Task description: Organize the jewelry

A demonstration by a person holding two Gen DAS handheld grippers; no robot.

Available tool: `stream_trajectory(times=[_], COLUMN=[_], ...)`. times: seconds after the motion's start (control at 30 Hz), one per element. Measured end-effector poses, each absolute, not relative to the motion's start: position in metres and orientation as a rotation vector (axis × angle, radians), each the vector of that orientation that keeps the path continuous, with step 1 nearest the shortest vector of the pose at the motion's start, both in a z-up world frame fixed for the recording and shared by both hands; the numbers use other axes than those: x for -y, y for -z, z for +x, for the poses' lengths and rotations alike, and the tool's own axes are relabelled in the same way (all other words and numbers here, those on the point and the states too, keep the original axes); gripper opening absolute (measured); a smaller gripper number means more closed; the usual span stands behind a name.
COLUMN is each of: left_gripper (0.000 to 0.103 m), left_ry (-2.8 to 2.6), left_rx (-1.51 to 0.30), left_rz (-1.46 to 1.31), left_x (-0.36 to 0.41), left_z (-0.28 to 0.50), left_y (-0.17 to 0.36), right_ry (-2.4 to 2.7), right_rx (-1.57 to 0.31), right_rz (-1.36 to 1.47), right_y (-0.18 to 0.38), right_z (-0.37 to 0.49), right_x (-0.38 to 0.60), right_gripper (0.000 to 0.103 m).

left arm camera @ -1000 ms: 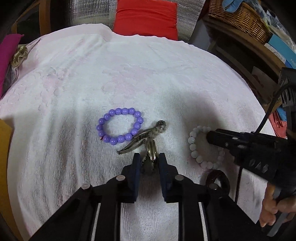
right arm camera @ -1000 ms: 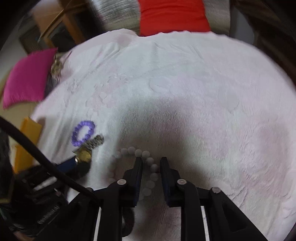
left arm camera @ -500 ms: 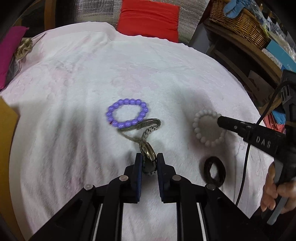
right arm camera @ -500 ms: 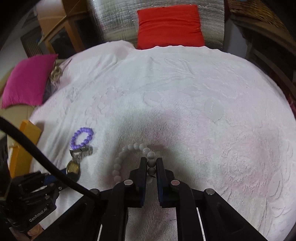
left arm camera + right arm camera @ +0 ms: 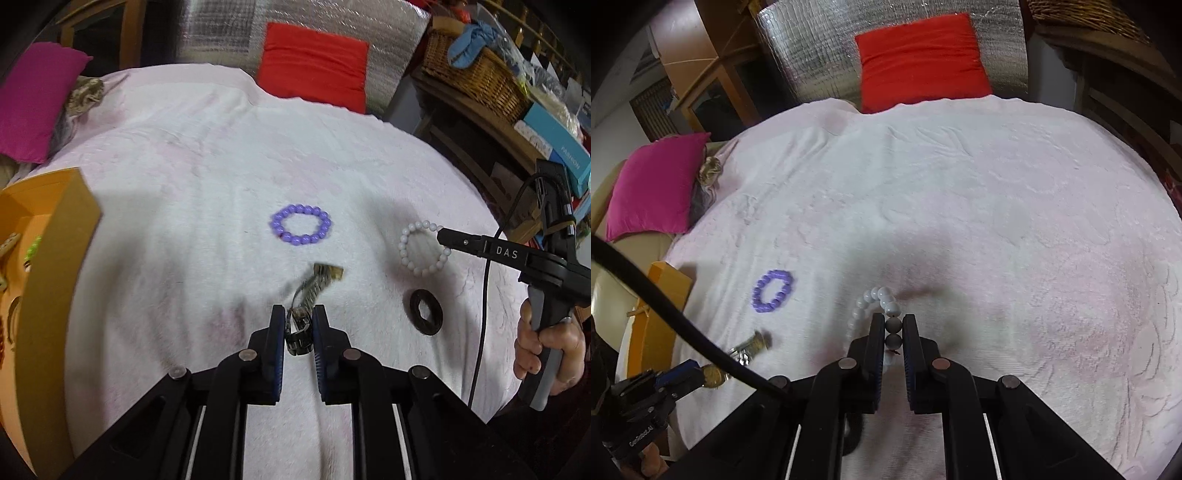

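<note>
We had the left tool (image 5: 298, 330) clamped on a watch (image 5: 314, 284), the right tool (image 5: 891, 334) on a white bracelet (image 5: 875, 302). A purple bracelet (image 5: 301, 229) and dark ring (image 5: 425, 312) lay unsorted on the bed (image 5: 184, 221); the orange box (image 5: 55, 240) waited far left.

The watch (image 5: 314, 291) hanging from the left gripper (image 5: 299, 325) is motion-blurred, so its dial and band links cannot be read. The orange box (image 5: 55, 258) is cut off by the left wrist view's left edge, and its contents are only partly visible. In the right wrist view, the dark ring (image 5: 855, 432) is mostly hidden behind the right gripper (image 5: 893, 332), whose fingers also cover part of the white bead bracelet (image 5: 875, 299).
</note>
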State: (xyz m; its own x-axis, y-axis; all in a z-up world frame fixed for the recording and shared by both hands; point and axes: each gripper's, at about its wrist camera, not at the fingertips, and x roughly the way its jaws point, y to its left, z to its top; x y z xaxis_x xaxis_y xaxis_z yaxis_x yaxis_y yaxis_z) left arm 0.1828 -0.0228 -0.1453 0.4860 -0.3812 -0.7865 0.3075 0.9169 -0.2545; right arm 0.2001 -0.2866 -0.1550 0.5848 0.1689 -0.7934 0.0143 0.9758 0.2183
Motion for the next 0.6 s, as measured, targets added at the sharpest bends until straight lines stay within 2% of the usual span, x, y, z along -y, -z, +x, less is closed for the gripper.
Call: stream_trajectory(times=[0.6], left_gripper=[0.015], left_ry=[0.334], left_rx=[-0.9], left_rz=[-0.179], left_x=[-0.03], left_z=[0.161], left_y=[0.125], right_ry=[-0.179], right_rx=[-0.86], right_rz=[0.309], right_y=[0.131], right_z=[0.178], right_x=[0.277], right_gripper=[0.011])
